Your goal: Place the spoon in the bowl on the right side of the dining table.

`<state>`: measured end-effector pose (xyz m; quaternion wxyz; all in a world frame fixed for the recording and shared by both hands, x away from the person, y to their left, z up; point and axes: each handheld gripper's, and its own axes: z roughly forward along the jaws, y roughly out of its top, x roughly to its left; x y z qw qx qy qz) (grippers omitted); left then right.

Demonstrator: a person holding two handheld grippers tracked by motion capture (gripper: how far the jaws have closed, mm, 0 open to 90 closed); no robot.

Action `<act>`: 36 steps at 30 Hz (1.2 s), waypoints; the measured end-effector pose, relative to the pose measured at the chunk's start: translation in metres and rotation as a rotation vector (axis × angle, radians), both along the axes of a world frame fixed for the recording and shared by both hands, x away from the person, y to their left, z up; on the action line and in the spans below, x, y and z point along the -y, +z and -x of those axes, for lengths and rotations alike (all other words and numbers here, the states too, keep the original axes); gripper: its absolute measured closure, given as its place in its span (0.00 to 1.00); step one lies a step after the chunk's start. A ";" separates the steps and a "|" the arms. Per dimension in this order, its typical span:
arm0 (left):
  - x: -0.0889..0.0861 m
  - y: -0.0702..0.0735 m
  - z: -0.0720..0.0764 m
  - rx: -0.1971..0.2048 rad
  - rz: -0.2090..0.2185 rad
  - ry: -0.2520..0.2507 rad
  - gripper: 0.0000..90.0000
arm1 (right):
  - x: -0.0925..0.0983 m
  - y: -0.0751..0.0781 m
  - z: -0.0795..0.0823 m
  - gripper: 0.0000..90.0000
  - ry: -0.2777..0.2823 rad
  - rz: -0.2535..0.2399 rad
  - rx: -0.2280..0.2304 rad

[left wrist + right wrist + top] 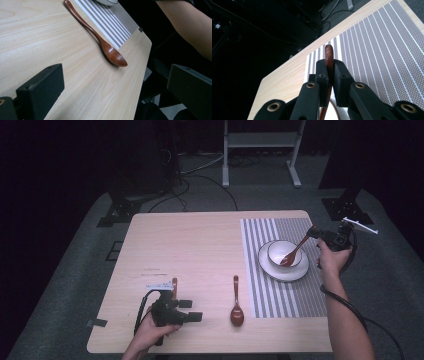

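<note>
While the right gripper [316,233] is clamped on the handle of a brown wooden spoon [295,252], that spoon's head rests down inside the white bowl [283,252], which sits on a white plate [283,270] on the striped placemat [280,295] at the right of the table [190,245]. From the right gripper view the two black jaws stand pressed together on the spoon's handle, its tip poking up just past them, with the mat's stripes beyond. So one spoon looks to be as good as delivered, though it is not yet let go, and releasing it so that it settles against the bowl's rim seems the small piece left on that side. A second spoon [236,306] lies flat on the bare wood just beside the mat's left edge, handle pointing away from the person, and nothing touches it. The left gripper [187,310] hovers low near the front edge, its jaws apart and empty; in the left gripper view they frame that second spoon [100,40], which lies near but clearly apart from them. I judge the work roughly half done: if both spoons belong in the bowl, the second has yet to be picked up and carried over.
</note>
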<state>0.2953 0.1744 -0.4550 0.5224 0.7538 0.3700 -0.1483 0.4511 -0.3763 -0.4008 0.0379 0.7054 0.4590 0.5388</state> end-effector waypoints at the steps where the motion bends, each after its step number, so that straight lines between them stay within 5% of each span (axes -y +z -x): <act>1: 0.000 0.000 0.000 0.000 0.000 0.000 0.00 | 0.000 -0.001 0.000 0.92 0.000 -0.001 -0.002; 16: 0.002 -0.001 0.000 0.000 -0.002 -0.002 0.00 | 0.012 -0.015 0.010 0.89 0.005 -0.023 -0.023; 36: 0.004 -0.001 0.001 0.001 -0.007 -0.004 0.00 | 0.014 -0.023 0.029 0.75 0.092 -0.011 -0.039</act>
